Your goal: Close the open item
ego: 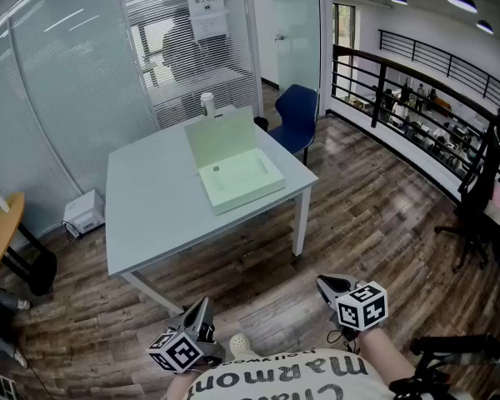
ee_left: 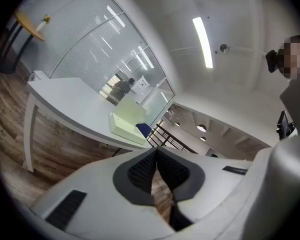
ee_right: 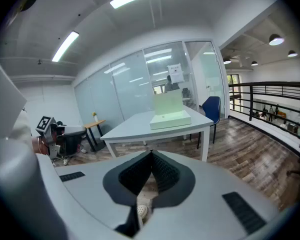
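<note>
The left gripper [ego: 205,303] and the right gripper [ego: 320,281] are both held low, close to the person's body, above the wooden floor [ego: 375,223]. On each gripper the two fingers are together at the tips, with nothing between them. The pale green box [ego: 237,173] is well ahead of both pairs of fingers. It sits on the white table [ego: 150,198] with its lid standing up. Beyond the fingers, behind the table, stands a blue chair [ego: 298,115].
</note>
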`<state>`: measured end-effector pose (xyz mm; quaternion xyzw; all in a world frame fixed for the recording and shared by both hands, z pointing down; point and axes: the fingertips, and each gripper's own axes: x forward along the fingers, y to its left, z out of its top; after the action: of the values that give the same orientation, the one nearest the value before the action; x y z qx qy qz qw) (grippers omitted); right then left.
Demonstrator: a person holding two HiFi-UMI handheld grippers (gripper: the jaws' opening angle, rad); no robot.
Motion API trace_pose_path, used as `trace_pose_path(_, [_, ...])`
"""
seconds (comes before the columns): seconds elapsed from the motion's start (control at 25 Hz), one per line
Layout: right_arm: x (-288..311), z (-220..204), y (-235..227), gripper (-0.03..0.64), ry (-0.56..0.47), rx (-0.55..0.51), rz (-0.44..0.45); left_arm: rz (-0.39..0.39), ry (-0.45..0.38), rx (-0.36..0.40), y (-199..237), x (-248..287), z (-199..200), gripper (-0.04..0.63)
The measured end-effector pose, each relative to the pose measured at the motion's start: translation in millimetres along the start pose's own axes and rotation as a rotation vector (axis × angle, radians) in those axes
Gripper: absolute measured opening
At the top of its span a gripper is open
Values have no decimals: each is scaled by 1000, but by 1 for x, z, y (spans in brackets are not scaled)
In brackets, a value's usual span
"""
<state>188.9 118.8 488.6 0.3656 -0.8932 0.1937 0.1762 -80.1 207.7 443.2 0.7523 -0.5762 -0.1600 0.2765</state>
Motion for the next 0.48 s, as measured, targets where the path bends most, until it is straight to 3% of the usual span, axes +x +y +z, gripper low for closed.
trace_pose_path(0.48, [60,22,-4,2,28,14,-23,17,6,-30,56,29,28,5])
